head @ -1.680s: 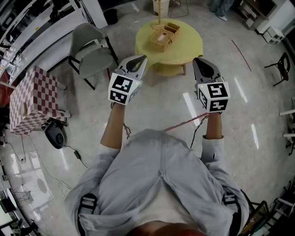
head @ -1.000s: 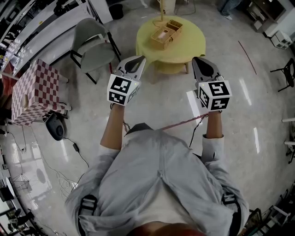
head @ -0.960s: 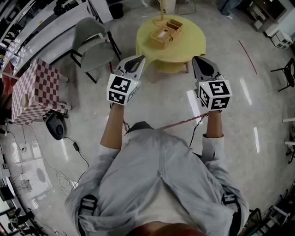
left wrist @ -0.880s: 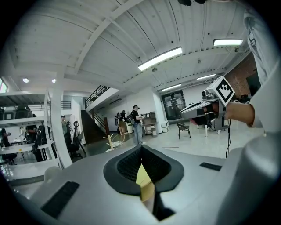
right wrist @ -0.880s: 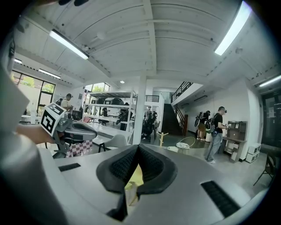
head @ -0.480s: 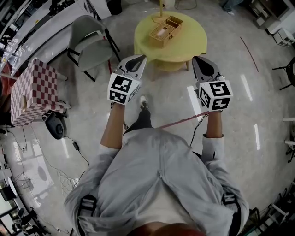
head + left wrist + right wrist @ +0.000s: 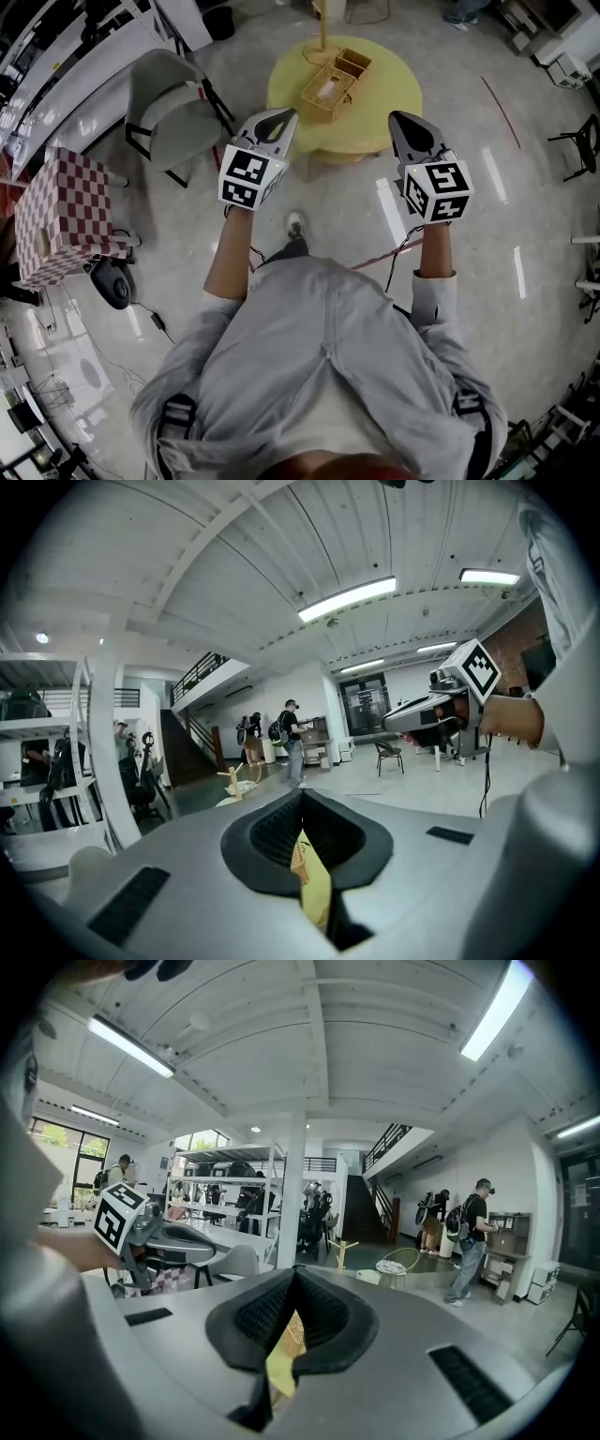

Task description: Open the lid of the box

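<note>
The box [image 7: 328, 86] sits on the round table [image 7: 380, 108] dead ahead at 12 o'clock, well apart from both grippers. It lies slantwise, with a smaller woven part touching its 1 o'clock end. From here you cannot tell whether that part is a second box or belongs to the same one. The lid looks shut, with a paler patch in the middle of its top.

Your left gripper [image 7: 281, 120] at 11 o'clock and your right gripper [image 7: 403, 122] at 1 o'clock both point roughly level at the table. Each has its jaws pressed together and holds nothing. Only a thin slit shows between the pads, and through it the yellow table top.

Expect the box to be light and fairly stiff, woven like a basket. The weave should be rough enough that the pads will not slip, but thin enough to dent under a hard squeeze. Being light, it will likely skid or tip on the smooth top if you lift the lid alone.

So part the jaws before you arrive and pin the body by a short wall with one gripper. With the other, pinch the lid's free long edge gently. Which edge is hinged is too small to tell yet, so check that up close. The chair [image 7: 178, 112] at 10 o'clock stands off your line.
</note>
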